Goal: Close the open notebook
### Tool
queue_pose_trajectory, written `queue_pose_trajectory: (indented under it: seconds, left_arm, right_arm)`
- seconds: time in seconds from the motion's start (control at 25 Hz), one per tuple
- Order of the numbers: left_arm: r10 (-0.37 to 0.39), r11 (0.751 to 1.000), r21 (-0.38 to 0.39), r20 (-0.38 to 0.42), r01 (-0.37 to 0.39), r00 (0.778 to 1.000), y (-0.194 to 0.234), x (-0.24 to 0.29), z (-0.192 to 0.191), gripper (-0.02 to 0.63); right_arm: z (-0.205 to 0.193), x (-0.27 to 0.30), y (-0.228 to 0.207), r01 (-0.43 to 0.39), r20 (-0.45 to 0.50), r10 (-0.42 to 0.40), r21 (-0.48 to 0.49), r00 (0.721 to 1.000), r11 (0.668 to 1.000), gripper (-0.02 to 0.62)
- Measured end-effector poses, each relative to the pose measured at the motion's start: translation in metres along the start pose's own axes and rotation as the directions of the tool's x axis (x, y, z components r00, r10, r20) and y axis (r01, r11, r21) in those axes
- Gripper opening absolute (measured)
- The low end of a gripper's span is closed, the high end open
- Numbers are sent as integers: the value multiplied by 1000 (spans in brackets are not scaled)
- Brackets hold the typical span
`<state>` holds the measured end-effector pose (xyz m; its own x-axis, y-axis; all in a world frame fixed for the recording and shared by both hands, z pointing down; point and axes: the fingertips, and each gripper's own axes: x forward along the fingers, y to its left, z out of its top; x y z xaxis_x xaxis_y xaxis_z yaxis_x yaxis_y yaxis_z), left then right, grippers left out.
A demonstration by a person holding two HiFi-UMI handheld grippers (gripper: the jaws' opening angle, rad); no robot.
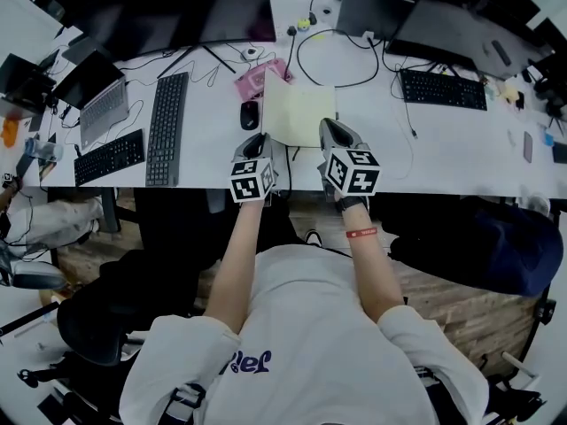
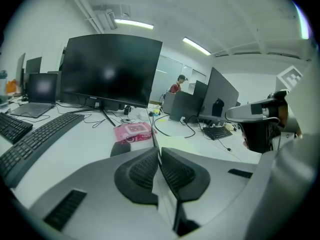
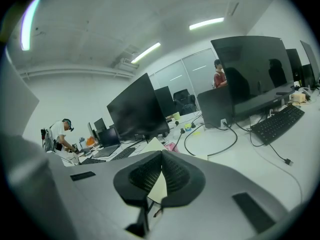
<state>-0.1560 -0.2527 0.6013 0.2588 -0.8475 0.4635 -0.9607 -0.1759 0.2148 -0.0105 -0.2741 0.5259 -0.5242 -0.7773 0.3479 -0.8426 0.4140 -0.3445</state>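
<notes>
Nearest, at the desk's (image 1: 461, 149) near edge: grippers, two.
- The left gripper (image 2: 159, 156) is clamped on a thin leaf of the notebook (image 1: 299, 112), which stands edge-on between its pads.
- The right gripper (image 3: 161, 159) is closed at its tips, seemingly pinching the pale page at the notebook's near right corner.

Next: notebook, one. It is pale yellow and lies open just inside the near edge, at the middle of the desk between the two grippers.

Beside its left edge: mouse (image 1: 250, 114), one, dark. Behind that: pink case (image 1: 255, 80), one.

Further left: keyboards, two (image 1: 168, 129) (image 1: 108, 156), and laptop (image 1: 102, 106), one. Toward the far right: keyboard (image 1: 443, 89), a third. Along the far edge: monitors, several, count uncertain.

Risks, as judged:
- The left pinch is narrow, so the leaf may slip free mid-swing and fall back open.
- The paper may crease or tear if the two grippers pull apart.
- If the right grip loosens, the whole notebook may drag toward the mouse.
</notes>
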Motion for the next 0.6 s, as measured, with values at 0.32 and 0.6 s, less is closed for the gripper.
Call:
queue_pose_trajectory:
  seconds: [0.32,0.6]
  left_arm:
    - [-48,999,19,12,48,999,-21,2,3,31]
    - [-83,996,21,19,83,996,-38,4,4,29]
  right_arm:
    - [3,-10,-12,23,18,-23,10,1000,1000,14]
    - [2,-15,-14,25,23,-26,20,999,999,14]
